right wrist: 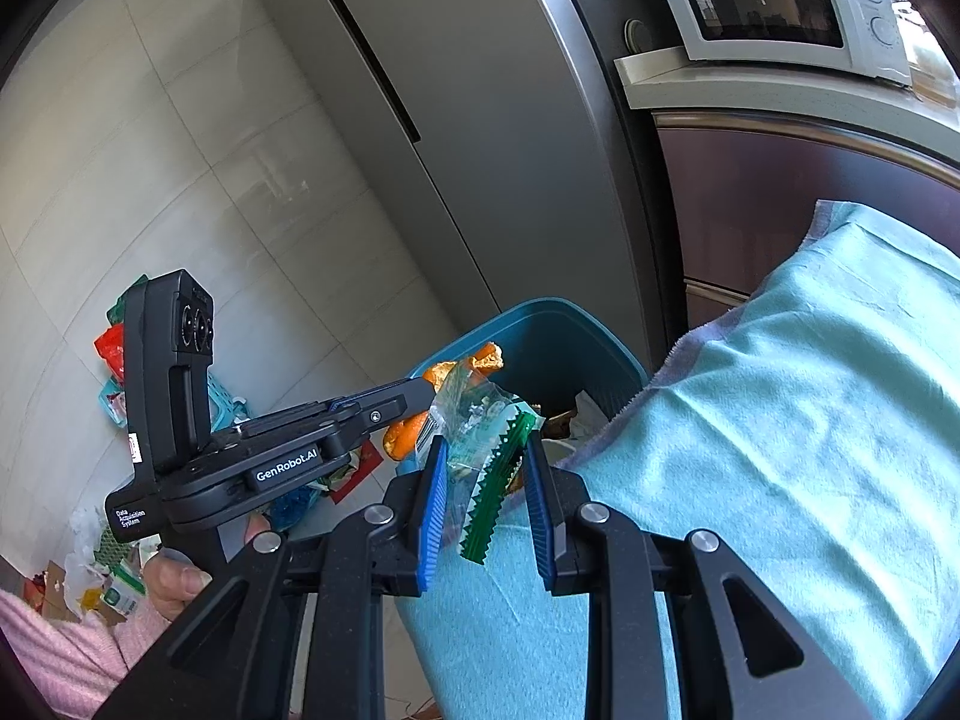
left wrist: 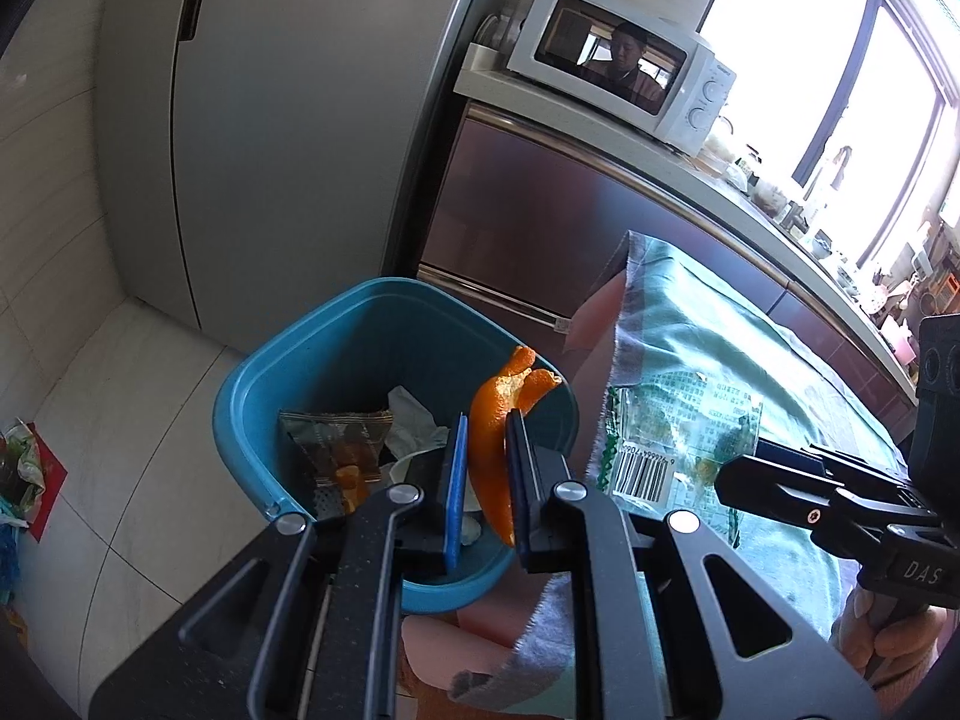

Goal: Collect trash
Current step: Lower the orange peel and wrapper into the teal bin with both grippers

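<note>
My left gripper (left wrist: 486, 450) is shut on an orange peel (left wrist: 495, 414) and holds it over the blue trash bin (left wrist: 252, 396), which holds wrappers and tissue. The peel also shows in the right wrist view (right wrist: 402, 435), with the bin (right wrist: 558, 330) behind it. My right gripper (right wrist: 486, 468) has its jaws partly apart around a clear and green snack wrapper (right wrist: 489, 462) above the teal cloth's edge by the bin; contact is unclear. In the left wrist view the right gripper (left wrist: 738, 474) holds the same wrapper (left wrist: 672, 444).
A teal cloth (right wrist: 780, 420) covers the table beside the bin. A grey fridge (left wrist: 270, 120) stands behind, a microwave (left wrist: 624, 66) on the counter. Loose trash and a small basket (right wrist: 120, 372) lie on the tiled floor at left.
</note>
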The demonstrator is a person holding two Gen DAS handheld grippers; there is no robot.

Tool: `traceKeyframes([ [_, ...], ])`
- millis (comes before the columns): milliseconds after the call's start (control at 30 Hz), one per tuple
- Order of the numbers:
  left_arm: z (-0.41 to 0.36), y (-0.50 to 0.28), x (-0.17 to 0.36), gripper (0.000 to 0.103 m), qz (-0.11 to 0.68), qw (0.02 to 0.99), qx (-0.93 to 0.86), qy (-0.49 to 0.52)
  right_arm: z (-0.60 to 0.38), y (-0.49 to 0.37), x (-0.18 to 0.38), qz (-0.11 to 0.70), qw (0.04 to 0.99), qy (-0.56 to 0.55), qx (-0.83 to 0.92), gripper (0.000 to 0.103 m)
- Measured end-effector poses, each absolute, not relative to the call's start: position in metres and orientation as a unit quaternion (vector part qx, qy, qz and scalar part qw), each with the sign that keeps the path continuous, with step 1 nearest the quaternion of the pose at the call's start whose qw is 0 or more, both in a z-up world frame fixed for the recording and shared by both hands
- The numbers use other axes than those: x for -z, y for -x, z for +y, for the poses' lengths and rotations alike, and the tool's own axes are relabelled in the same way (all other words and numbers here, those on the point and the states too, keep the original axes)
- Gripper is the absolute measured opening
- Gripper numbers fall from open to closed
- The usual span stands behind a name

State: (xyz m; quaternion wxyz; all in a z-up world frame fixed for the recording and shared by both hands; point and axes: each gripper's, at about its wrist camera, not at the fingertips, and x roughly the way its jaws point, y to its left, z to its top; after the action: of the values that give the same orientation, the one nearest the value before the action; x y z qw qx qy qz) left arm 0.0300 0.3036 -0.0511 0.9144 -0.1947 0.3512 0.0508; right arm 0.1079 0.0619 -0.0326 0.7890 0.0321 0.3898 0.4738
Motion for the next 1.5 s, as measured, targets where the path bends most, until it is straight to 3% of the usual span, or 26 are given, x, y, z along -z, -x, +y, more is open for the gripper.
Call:
traceKeyframes([
  [1500, 0.314, -0.067, 0.087, 0.013, 0.377, 0.898, -0.088, 0.210, 0.120, -0.134, 0.065, 0.445, 0.779, 0.034, -0.442, 0.024],
])
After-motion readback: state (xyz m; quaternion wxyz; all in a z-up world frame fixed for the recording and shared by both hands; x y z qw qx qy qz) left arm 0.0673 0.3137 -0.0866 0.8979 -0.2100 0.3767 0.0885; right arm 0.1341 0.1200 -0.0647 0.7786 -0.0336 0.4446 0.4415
